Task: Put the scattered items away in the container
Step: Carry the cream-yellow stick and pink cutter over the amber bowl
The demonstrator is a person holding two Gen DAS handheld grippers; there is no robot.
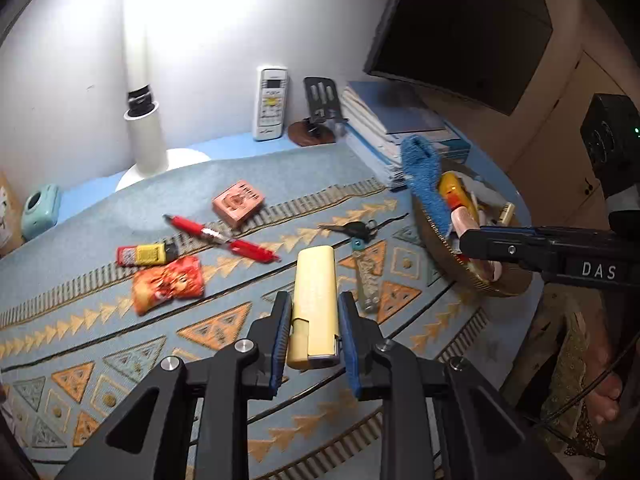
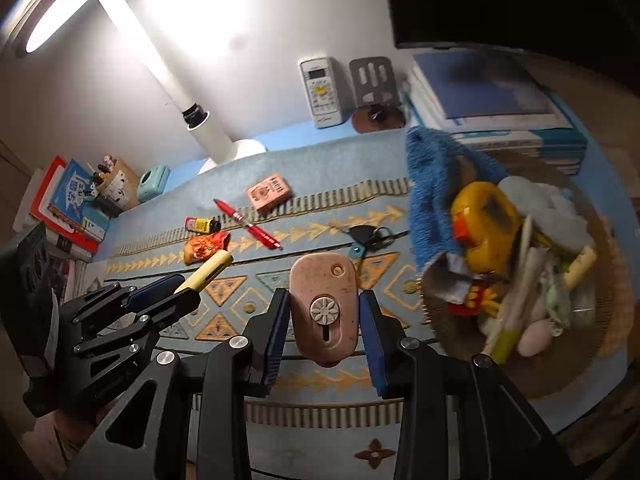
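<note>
My left gripper (image 1: 315, 304) is shut on a pale yellow oblong case (image 1: 314, 292), held above the patterned mat. My right gripper (image 2: 324, 300) is shut on a pink oval cutter with a white flower dial (image 2: 324, 312), just left of the woven basket (image 2: 600, 344). In the left wrist view the right gripper (image 1: 470, 240) hangs at the basket's (image 1: 488, 286) near rim. A blue cloth (image 2: 428, 200), a yellow toy (image 2: 486, 220) and other bits fill the basket. On the mat lie a red pen (image 1: 224, 238), a pink box (image 1: 238, 202), an orange packet (image 1: 168, 284), a yellow-red tube (image 1: 146, 255) and keys (image 1: 356, 229).
A white lamp (image 1: 146, 140), a remote (image 1: 271, 104), a phone stand (image 1: 320, 108) and stacked blue books (image 1: 400, 128) line the back wall. A teal camera (image 1: 40, 210) sits far left. A metal clipper (image 1: 368, 280) lies beside my left fingers. The table edge falls away on the right.
</note>
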